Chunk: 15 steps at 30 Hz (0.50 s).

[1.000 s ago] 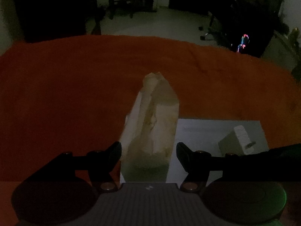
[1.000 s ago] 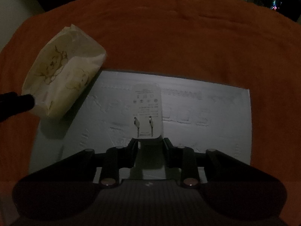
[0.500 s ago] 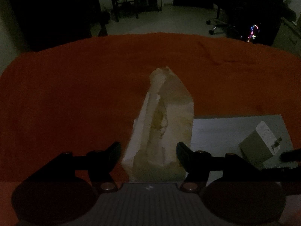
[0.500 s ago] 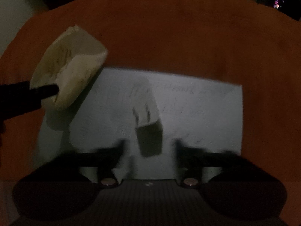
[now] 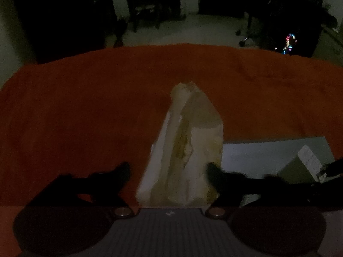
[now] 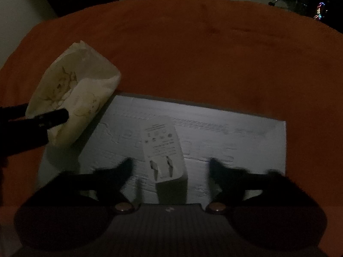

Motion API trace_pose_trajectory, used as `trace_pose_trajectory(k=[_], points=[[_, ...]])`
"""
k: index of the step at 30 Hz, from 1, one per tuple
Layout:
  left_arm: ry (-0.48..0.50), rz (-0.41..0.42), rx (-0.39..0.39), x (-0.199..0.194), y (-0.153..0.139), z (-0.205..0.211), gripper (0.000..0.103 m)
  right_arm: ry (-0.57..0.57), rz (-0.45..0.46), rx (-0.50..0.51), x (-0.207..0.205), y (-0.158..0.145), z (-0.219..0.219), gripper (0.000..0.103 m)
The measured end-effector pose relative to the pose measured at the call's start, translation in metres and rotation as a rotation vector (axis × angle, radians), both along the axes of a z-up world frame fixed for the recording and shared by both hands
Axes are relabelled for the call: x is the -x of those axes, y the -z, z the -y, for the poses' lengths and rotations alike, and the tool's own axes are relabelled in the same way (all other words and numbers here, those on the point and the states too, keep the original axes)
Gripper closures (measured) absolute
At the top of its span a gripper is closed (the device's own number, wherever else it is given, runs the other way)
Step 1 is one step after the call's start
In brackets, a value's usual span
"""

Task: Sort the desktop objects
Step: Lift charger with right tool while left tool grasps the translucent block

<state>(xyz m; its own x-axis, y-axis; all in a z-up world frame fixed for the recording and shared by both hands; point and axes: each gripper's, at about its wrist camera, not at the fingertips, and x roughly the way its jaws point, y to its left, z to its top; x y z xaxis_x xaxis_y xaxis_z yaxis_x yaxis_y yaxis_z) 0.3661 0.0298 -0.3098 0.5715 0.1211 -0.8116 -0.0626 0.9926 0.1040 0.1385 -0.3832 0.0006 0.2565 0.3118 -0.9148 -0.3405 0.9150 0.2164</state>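
A cream tissue packet (image 5: pixel 188 145) lies on the orange cloth, its near end between the fingers of my left gripper (image 5: pixel 168 171). These jaws are closing: the right finger touches the packet's side and the left finger stands apart from it. The packet (image 6: pixel 72 98) also shows in the right wrist view, with a left fingertip (image 6: pixel 53 115) against it. A white charger plug (image 6: pixel 164 147) lies prongs-up on the white board (image 6: pixel 235 141). My right gripper (image 6: pixel 171 165) straddles it with jaws blurred and closing, clear of it on both sides. The charger (image 5: pixel 304 165) shows at the left view's right edge.
The orange cloth (image 6: pixel 193 42) covers the table beyond the board. Past the table's far edge (image 5: pixel 171 45) is a dark room with a chair (image 5: pixel 145 4) and a small coloured light (image 5: pixel 289 42).
My right gripper let go of the charger and spread its fingers; the charger now lies slightly turned on the board. My left gripper sank closer around the packet.
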Motion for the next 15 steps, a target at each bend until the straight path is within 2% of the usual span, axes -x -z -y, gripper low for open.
trace_pose_trajectory(k=[1, 2, 6, 10, 15], points=[[0.018, -0.002, 0.002, 0.0, 0.001, 0.001, 0.089, -0.008, 0.011, 0.008, 0.001, -0.001, 0.0, 0.069], [0.037, -0.008, 0.016, 0.001, 0.002, 0.002, 0.095, -0.016, 0.022, 0.015, 0.003, -0.001, 0.001, 0.069], [0.07, 0.019, 0.016, 0.011, 0.003, 0.007, 0.098, -0.019, 0.042, 0.023, 0.009, -0.003, 0.004, 0.07], [0.031, 0.006, 0.09, 0.016, -0.007, -0.003, 0.098, 0.008, 0.006, 0.019, 0.015, -0.004, 0.011, 0.07], [0.006, 0.016, 0.138, 0.035, -0.028, -0.007, 0.098, 0.064, -0.007, -0.012, 0.033, -0.024, 0.03, 0.071]])
